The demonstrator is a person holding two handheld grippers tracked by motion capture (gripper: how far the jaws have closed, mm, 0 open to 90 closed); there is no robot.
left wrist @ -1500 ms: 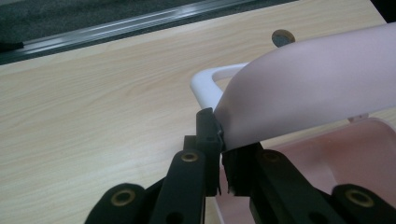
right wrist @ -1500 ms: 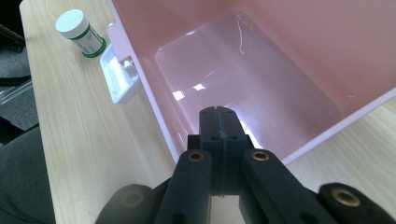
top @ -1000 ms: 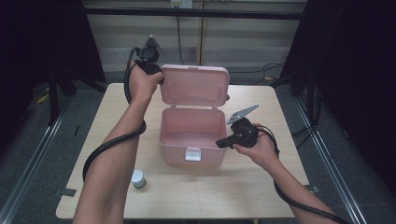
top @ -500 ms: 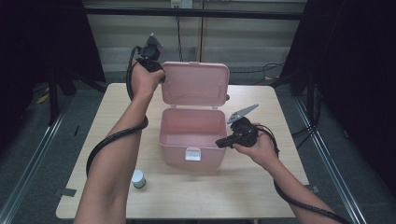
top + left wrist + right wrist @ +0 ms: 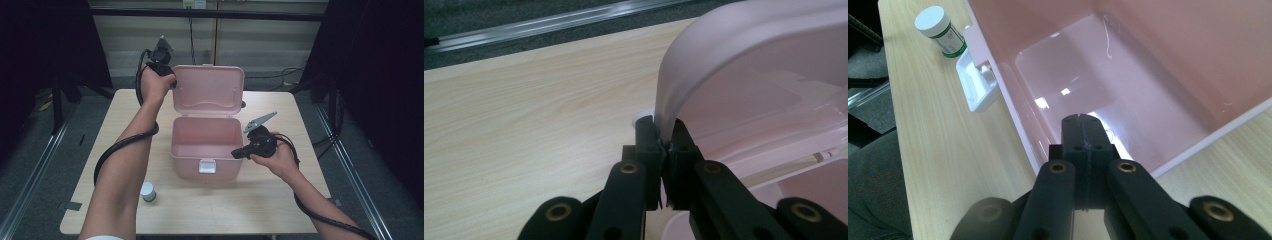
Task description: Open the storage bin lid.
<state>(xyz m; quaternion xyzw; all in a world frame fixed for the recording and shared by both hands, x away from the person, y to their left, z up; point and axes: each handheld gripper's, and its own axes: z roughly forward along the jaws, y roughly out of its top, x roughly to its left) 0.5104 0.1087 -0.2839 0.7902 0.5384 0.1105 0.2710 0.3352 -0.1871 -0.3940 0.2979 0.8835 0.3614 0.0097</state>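
The rim of the pink lid (image 5: 209, 91) was pinched between the left tongs (image 5: 663, 134), with one jaw set on its outer face and the other on its inner face; in the high view the left tongs (image 5: 173, 80) were seen at the lid's upper left corner. The lid was held upright, raised above the back edge of the open pink box (image 5: 206, 149), which was placed on the bench (image 5: 280, 210) between the two tongs. The right tongs (image 5: 1083, 131) were pressed together with nothing between them and were held just above the box's right wall, pointed into its bare interior. In the high view the right tongs (image 5: 237, 154) were seen touching or just beside that wall; which could not be told. A white latch (image 5: 975, 80) was seen on the box's front, beyond the right tongs. A small white-capped bottle (image 5: 942, 31) was stood on the bench further beyond that latch, well apart from both tongs.
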